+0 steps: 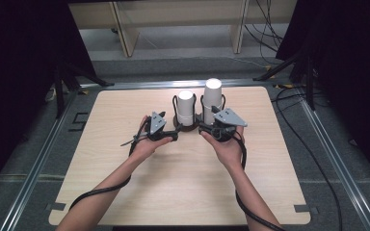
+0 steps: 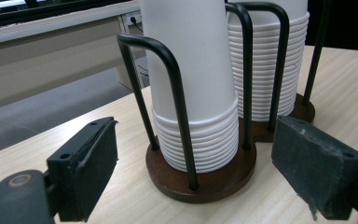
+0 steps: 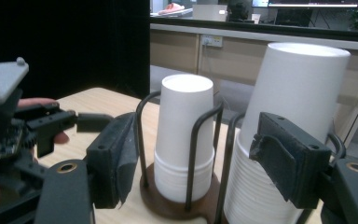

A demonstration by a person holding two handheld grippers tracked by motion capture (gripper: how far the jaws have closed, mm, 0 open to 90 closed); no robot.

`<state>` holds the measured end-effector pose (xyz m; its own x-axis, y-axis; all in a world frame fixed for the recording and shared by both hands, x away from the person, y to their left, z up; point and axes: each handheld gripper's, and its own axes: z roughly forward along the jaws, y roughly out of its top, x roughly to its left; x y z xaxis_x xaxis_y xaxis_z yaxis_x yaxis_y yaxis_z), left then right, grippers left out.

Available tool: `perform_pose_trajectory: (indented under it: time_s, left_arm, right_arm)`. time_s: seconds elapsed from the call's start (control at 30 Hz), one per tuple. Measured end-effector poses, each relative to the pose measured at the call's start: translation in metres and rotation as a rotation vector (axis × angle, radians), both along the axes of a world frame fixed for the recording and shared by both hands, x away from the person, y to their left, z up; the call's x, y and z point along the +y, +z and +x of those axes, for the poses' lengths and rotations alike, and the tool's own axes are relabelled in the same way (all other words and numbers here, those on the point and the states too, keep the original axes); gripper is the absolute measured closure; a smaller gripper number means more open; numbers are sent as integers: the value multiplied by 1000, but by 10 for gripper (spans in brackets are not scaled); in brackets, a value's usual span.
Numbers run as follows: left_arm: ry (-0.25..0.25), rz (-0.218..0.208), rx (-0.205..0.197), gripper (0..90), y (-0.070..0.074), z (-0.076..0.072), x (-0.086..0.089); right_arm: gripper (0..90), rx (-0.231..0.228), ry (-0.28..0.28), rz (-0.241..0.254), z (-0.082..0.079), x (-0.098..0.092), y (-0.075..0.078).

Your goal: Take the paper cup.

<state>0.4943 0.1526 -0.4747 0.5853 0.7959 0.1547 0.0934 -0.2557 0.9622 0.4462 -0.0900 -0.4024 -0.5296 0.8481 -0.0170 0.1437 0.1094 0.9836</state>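
Note:
Two stacks of white paper cups stand upside down in a black wire holder (image 1: 198,115) on a brown base, at the middle back of the table. The left stack (image 1: 186,107) is shorter than the right stack (image 1: 212,98). My left gripper (image 1: 174,136) is open just in front of the short stack (image 2: 193,70), its pads (image 2: 91,168) apart on either side of the brown base (image 2: 205,182) without touching it. My right gripper (image 3: 200,161) is open near the tall stack (image 3: 293,93), holding nothing. The short stack (image 3: 184,126) shows between its jaws.
The light wooden table (image 1: 183,183) has free room in front and at both sides. Metal rails (image 1: 38,163) and cables (image 1: 313,139) run along the floor around it. Dark curtains flank the scene, and a pale bench (image 1: 173,14) stands behind.

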Motion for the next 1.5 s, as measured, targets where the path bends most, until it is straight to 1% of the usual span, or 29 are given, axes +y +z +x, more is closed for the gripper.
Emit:
perform_pose_trajectory:
  time_s: [0.07,0.1,0.13,0.2,0.27,0.3,0.37,0.4,0.43,0.53,0.57,0.63,0.7,0.73,0.77,0.83,0.87,0.9,0.93,0.97,1.1,1.13,1.17,1.27,1.3,1.37,1.43,1.47,1.5]
  left_arm:
    - [0,2,3,142,-1,2,-2]
    - [9,-5,27,142,-2,3,-4]
    - [9,-5,27,142,-2,3,-4]
    - [-3,8,12,143,-2,7,-6]
    - [-6,20,17,143,-3,10,-8]
    - [-9,31,28,144,-4,13,-9]
    - [-7,29,25,145,-5,14,-10]
    - [4,16,52,147,-6,15,-12]
    - [-7,25,31,149,-6,17,-12]
    - [-7,27,47,171,-9,23,-14]
    - [5,19,73,180,-11,23,-15]
    - [0,25,80,186,-13,27,-16]
    - [-5,33,84,198,-15,29,-17]
    - [-6,32,90,202,-18,31,-18]
    - [-2,31,97,204,-18,32,-18]
    - [-1,20,96,212,-18,33,-19]
    - [0,14,99,211,-18,34,-19]
    - [-1,11,101,211,-17,35,-20]
    - [-4,-1,93,212,-17,36,-21]
    - [-5,16,99,213,-17,36,-21]
    - [-10,21,102,227,-18,37,-23]
    - [-15,25,103,227,-18,38,-23]
    - [-14,37,104,229,-18,38,-23]
    - [-7,29,106,232,-18,39,-24]
    - [-6,28,105,234,-18,40,-25]
    - [-7,25,113,236,-18,42,-26]
    - [-10,21,117,240,-17,43,-27]
    - [-10,23,110,242,-18,45,-27]
    - [-7,24,119,252,-18,45,-28]
  right_arm:
    - [311,7,14,3,7,5,2]
    - [311,17,2,3,8,8,3]
    - [311,4,4,-13,11,9,4]
    - [311,-10,3,-11,14,12,5]
    - [312,22,8,0,19,18,6]
    - [314,-13,7,-31,27,22,7]
    - [316,-4,12,-35,29,25,7]
    - [318,2,14,-34,33,27,8]
    - [322,5,16,-37,38,30,8]
    - [328,15,12,-51,48,38,11]
    - [329,-7,9,-71,52,39,11]
    - [331,6,16,-60,55,42,11]
    - [334,0,0,-76,63,46,11]
    - [335,20,6,-75,64,48,11]
    - [335,8,6,-80,67,50,11]
    - [336,10,3,-88,69,52,11]
    - [338,32,7,-79,71,55,10]
    - [338,16,-1,-102,76,57,10]
    - [339,20,2,-103,77,58,10]
    - [339,28,-4,-107,78,59,10]
    - [339,39,-11,-102,84,62,7]
    - [339,57,-9,-103,84,63,7]
    - [339,40,-16,-112,85,63,7]
    - [339,42,-17,-113,86,63,6]
    - [340,56,-19,-114,87,63,6]
    - [341,49,-22,-118,88,63,5]
    - [342,76,-24,-116,89,64,4]
    - [343,58,-27,-120,91,63,3]
    - [350,63,-21,-109,92,63,3]
